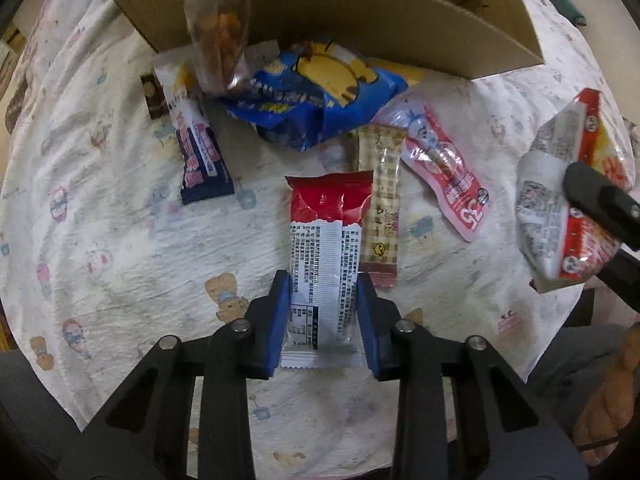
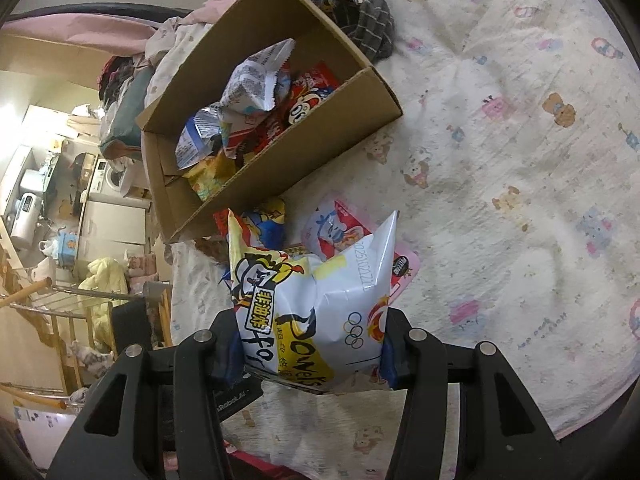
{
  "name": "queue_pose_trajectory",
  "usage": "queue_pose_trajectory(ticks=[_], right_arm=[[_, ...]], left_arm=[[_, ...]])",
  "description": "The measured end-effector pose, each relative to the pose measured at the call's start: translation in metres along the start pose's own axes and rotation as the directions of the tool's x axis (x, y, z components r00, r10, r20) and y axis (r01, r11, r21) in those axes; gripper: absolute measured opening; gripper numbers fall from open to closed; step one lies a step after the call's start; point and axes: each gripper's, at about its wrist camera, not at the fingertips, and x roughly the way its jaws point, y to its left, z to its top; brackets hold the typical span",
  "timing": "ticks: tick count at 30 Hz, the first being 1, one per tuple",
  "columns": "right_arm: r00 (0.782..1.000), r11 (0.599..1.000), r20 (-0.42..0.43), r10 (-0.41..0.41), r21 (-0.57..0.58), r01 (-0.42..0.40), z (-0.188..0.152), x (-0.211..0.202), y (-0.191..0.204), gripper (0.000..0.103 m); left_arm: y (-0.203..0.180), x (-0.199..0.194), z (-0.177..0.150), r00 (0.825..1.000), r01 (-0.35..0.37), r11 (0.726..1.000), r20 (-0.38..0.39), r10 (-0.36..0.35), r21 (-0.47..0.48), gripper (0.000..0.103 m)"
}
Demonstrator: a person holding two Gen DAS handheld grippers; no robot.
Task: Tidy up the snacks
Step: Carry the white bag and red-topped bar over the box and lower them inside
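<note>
My left gripper [image 1: 323,316] has its blue pads [image 1: 276,320] on both sides of a red and white snack bar [image 1: 326,256] lying on the printed bedsheet, closed on its lower end. My right gripper [image 2: 310,344] is shut on a puffy white and yellow snack bag [image 2: 316,300] and holds it above the sheet; it also shows at the right of the left wrist view [image 1: 568,200]. The cardboard box [image 2: 280,160] stands ahead with several snack packs inside. More snacks lie in front of it: a blue bag [image 1: 320,96], a navy bar [image 1: 200,148], a pink pack [image 1: 444,160], a checked bar [image 1: 380,200].
A clear bag of brown snacks [image 1: 220,40] leans on the box wall [image 1: 360,20]. A grey striped cloth [image 2: 356,12] lies behind the box. The sheet's edge drops off at the left to a cluttered room [image 2: 60,200].
</note>
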Motion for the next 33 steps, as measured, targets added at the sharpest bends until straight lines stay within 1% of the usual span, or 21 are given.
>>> queue_pose_trajectory(ticks=[3,6,10,15,20,23,27,33], right_arm=[[1.000,1.000,-0.002,0.001,0.003,-0.001,0.000,0.000,-0.001,0.054],[1.000,1.000,-0.002,0.002,-0.004,-0.002,0.000,0.000,0.000,0.054],[1.000,1.000,0.002,0.003,-0.007,-0.003,0.000,-0.001,0.001,0.054],[1.000,1.000,0.009,0.008,-0.010,-0.008,-0.001,-0.003,0.003,0.053],[1.000,1.000,0.018,0.010,-0.022,-0.010,-0.003,-0.007,0.006,0.054],[1.000,1.000,0.019,0.010,-0.022,-0.010,-0.003,-0.008,0.006,0.054],[0.999,0.999,0.036,0.023,-0.026,-0.022,-0.004,-0.013,0.008,0.054],[0.995,0.996,0.086,0.057,-0.069,-0.051,-0.001,-0.028,0.019,0.054]], left_arm=[[-0.003,-0.006,0.001,1.000,-0.015,1.000,0.025,0.015,0.004,0.028],[0.003,-0.017,-0.001,0.997,-0.049,0.999,0.058,0.049,-0.002,0.028],[0.012,-0.035,-0.003,0.988,-0.100,0.994,0.114,0.103,-0.031,0.028],[0.027,-0.062,-0.006,0.966,-0.144,0.986,0.205,0.158,-0.082,0.028],[0.025,-0.092,-0.014,0.949,-0.142,0.987,0.273,0.159,-0.079,0.028],[0.029,-0.101,-0.007,0.936,-0.142,0.987,0.316,0.158,-0.071,0.028],[0.027,-0.117,-0.003,0.907,-0.173,0.983,0.380,0.183,-0.061,0.028],[0.036,-0.140,0.016,0.887,-0.163,0.983,0.423,0.183,-0.083,0.028]])
